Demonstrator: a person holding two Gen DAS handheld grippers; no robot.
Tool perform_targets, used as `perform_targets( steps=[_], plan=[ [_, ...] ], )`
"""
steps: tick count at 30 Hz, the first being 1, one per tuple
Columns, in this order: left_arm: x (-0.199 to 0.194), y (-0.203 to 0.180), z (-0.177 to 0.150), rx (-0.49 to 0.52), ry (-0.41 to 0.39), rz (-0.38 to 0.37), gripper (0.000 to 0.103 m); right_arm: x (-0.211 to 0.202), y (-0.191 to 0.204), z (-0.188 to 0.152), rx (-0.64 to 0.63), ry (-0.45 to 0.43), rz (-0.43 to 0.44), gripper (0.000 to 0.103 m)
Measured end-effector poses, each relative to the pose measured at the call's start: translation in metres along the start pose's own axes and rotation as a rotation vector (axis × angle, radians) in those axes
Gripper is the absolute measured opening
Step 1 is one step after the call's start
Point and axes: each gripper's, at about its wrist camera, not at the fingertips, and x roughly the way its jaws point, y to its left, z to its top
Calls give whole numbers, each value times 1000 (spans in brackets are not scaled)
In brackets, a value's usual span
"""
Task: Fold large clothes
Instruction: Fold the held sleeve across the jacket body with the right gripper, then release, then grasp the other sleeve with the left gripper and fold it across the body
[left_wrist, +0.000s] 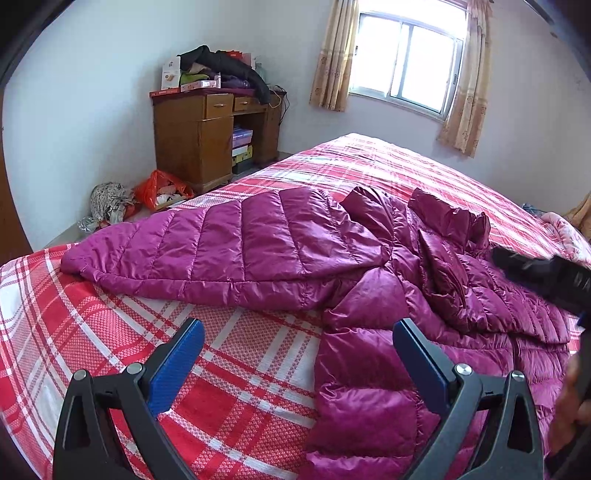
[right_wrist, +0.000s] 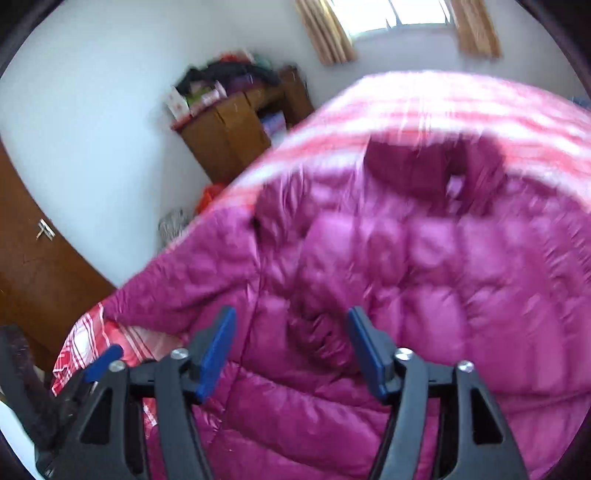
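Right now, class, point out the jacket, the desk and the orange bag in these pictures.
jacket (left_wrist: 236, 254): left wrist view, on the quilted sleeve spread to the left.
desk (left_wrist: 192, 147): left wrist view, on its left cupboard door.
orange bag (left_wrist: 153, 186): left wrist view, on its plastic side, on the floor.

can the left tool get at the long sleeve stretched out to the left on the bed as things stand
Probably yes. The left tool is open and holds nothing, and only bare plaid bedspread lies between it and the sleeve of the purple down jacket.
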Motion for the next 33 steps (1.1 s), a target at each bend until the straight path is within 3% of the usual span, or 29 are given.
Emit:
perform_targets(
  steps=[3, 5, 7, 12, 15, 18, 20, 22, 25, 29, 33],
  plan=[
    [0, -3, -1, 15, -1, -1, 102, -31, -24, 8, -16, -64, -144, 46],
    [0, -7, -2, 30, -2, -2, 102, -37, -46, 9, -36, -48, -257, 46],
    [1, -13, -3, 53, 0, 0, 102, -36, -65, 6, -49, 5, -310, 46],
    [-7, -28, 3, 105, 17, -4, 102, -13, -100, -18, -33, 147, -330, 46],
    [-11, -45, 18, 106, 18, -40, 102, -13, -102, -24, -61, 112, -341, 46],
    [-9, -73, 36, 150, -6, -46, 102, -19, -96, -24, -74, 132, -359, 46],
    [-2, -95, 48, 185, -39, -31, 102, -30, -99, -13, -46, 105, -328, 33],
    [11, -112, 55, 192, -44, 9, 102, -40, -101, 0, -35, 35, -358, 32],
    [39, -134, 59, 156, -8, 3, 102, -52, -124, 12, -5, -4, -479, 32],
    [81, -153, 44, 141, 97, 36, 102, -48, -167, 5, 52, 62, -553, 32],
    [109, -156, 24, 140, 184, 108, 102, -49, -191, -10, 88, 65, -547, 32]
  ],
)
